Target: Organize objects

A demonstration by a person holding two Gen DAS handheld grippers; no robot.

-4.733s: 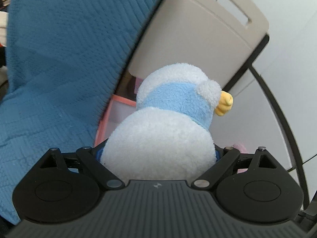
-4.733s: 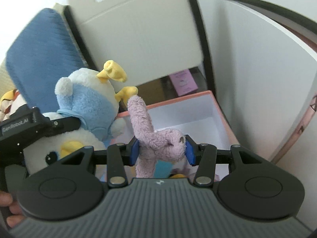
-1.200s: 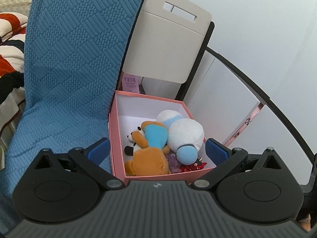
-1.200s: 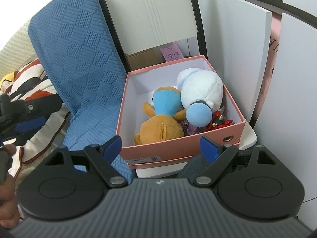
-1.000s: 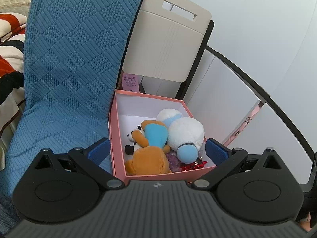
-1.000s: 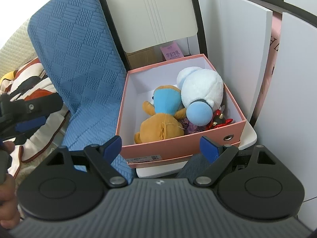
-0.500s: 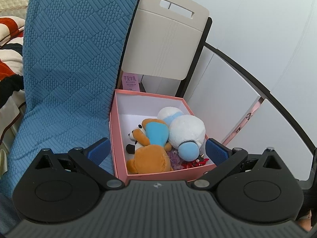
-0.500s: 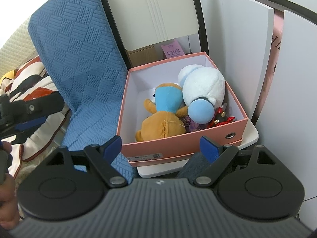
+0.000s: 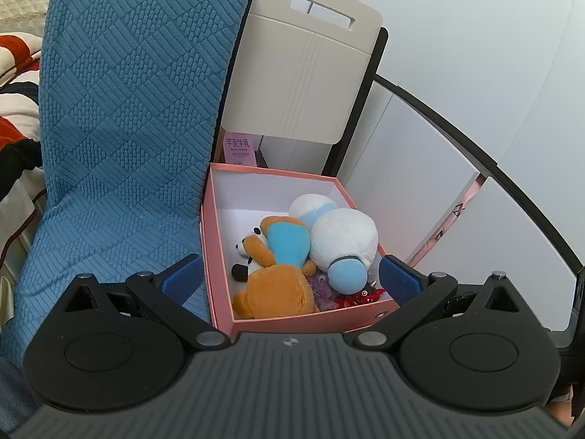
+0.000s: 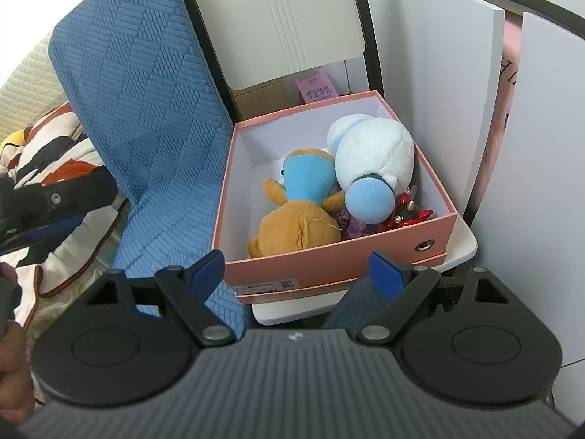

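Both tongs, left (image 9: 290, 280) and right (image 10: 296, 269), gape wide and empty above the filled pink box (image 10: 329, 256); stowing appears finished, with any further toy to fetch.

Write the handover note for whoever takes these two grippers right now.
Left gripper: open, empty, held back from the pink box.
Right gripper: open, empty, also short of the box.
Box sits on a white chair seat beside the blue blanket.
Inside: white-and-blue plush, brown plush in blue shirt, purple plush and a red toy underneath.
Done: those toys are boxed.
Left: no loose toy is plainly visible; look around the bedding before finishing.
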